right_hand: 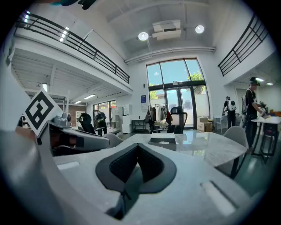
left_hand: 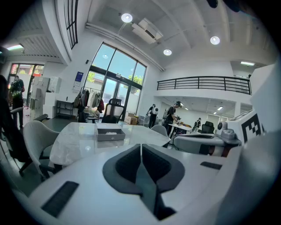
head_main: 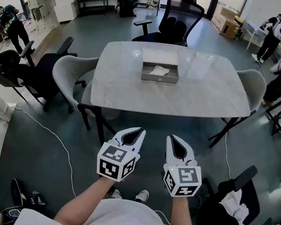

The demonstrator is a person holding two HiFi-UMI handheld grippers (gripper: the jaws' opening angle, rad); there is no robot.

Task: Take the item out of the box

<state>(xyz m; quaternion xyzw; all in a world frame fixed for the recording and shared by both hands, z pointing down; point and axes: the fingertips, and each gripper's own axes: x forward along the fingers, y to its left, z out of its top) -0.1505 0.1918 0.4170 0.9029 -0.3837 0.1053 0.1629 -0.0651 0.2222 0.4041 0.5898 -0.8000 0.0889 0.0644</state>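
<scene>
Left gripper (head_main: 139,132) and right gripper (head_main: 172,139) pressed together, empty; step closer, spread jaws over far box (head_main: 160,78) before pinching white item (head_main: 160,70).

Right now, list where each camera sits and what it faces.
Head view: on the person's head, steeply down at table and box; forearms, left tool, right tool show.
Left gripper view: on the left tool, along its shut jaws toward the box; right tool beside.
Right gripper view: on the right tool, over shut jaws toward the box.
All three show the box.
</scene>
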